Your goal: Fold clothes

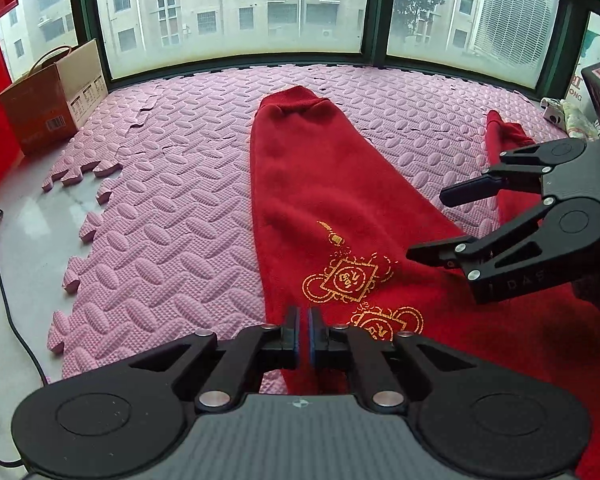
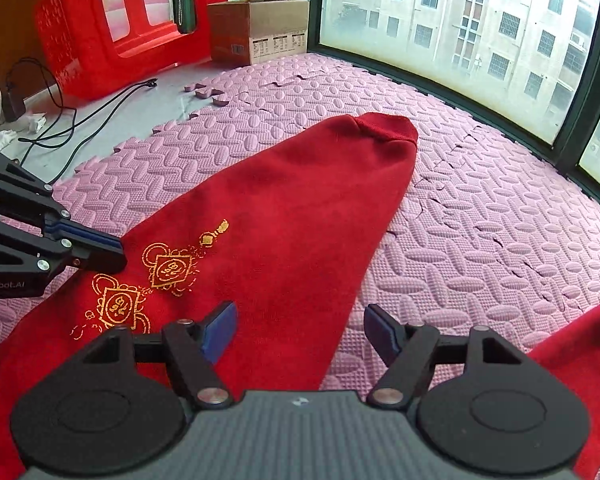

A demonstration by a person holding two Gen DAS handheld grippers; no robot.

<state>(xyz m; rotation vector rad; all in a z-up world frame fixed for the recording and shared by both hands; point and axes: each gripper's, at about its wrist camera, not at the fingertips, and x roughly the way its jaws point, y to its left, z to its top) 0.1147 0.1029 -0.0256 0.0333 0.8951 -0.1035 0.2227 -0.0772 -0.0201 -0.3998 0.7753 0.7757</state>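
Below, the left tongs [image 1: 304,330] are pressed together on a fold of the red garment [image 1: 300,184], near its gold embroidery [image 1: 350,280]. The right tongs [image 2: 299,330] stand apart, holding nothing, hovering over the garment's edge and the pink foam mat [image 2: 480,248]. The garment lies spread on the mat, one sleeve stretching toward the window [image 1: 236,4], its cuff [image 1: 292,100] at the far end. A cardboard box [image 1: 52,96] sits by the window, beside a red plastic stool [image 2: 112,20].

"DAS" on the right gripper [image 1: 424,226] body, "n Robot.AI" on the left gripper [image 2: 114,250] body, gold seal characters unreadable on the red garment [image 2: 284,216]
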